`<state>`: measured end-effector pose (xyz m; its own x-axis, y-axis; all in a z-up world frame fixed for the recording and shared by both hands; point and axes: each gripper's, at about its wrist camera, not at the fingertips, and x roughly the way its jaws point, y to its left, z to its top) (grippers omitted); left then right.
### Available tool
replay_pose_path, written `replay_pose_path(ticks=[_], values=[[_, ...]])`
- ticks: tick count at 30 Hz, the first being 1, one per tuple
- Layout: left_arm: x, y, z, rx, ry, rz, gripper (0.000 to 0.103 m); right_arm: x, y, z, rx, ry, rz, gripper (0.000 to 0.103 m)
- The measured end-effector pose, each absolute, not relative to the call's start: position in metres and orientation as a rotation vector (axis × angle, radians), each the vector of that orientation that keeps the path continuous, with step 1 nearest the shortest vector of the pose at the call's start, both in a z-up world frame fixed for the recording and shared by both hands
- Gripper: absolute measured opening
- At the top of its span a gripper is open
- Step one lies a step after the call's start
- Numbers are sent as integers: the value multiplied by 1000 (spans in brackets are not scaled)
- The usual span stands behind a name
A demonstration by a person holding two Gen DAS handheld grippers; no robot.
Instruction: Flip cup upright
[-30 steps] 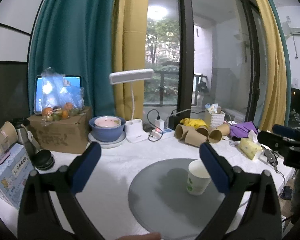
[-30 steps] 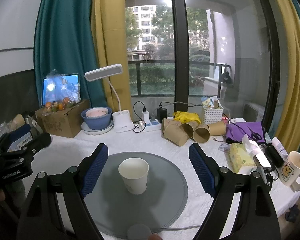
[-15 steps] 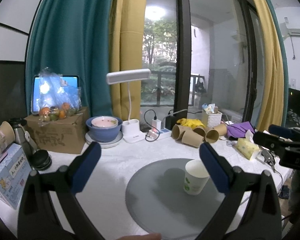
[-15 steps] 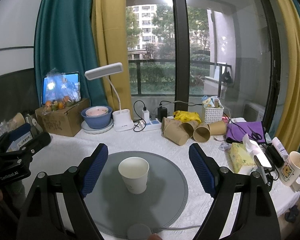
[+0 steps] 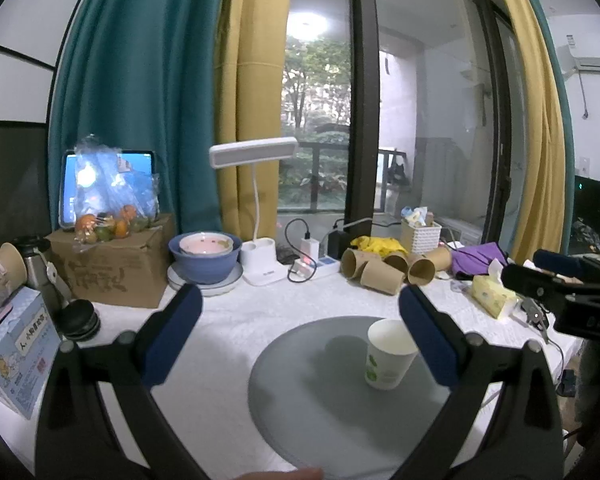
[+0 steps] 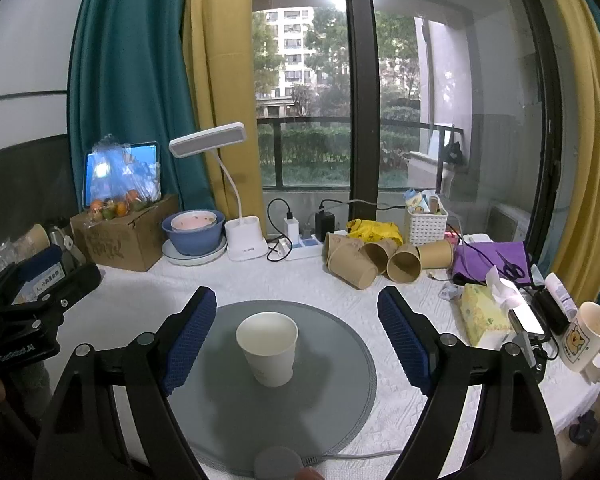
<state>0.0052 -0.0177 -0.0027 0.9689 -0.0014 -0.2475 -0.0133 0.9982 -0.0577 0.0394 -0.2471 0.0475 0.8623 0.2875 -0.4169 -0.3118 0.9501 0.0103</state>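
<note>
A white paper cup (image 6: 267,348) stands upright, mouth up, on a round grey mat (image 6: 332,392). In the left wrist view the cup (image 5: 388,354) sits at the right of the mat (image 5: 312,384), just behind the right finger. My right gripper (image 6: 296,340) is open and empty, its blue pads on either side of the cup with a gap to each. My left gripper (image 5: 300,332) is open and empty, held left of the cup above the table. Each gripper shows at the edge of the other's view.
Several brown paper cups (image 6: 376,258) lie on their sides at the back. A blue bowl (image 6: 194,232), a white desk lamp (image 6: 240,236), a cardboard box with fruit (image 6: 124,232), a tissue pack (image 6: 484,312) and a bear mug (image 6: 588,336) ring the mat.
The left wrist view has drifted slightly, so the cup and mat sit a little further left in it. The right gripper and the cup have stayed put.
</note>
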Motion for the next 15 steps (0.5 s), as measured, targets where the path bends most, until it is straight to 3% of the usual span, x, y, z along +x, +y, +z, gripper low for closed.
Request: replay_pose_path(ticks=[15], values=[[7, -23, -2, -60, 250, 2, 100, 36, -244, 39, -60, 435, 325, 85]])
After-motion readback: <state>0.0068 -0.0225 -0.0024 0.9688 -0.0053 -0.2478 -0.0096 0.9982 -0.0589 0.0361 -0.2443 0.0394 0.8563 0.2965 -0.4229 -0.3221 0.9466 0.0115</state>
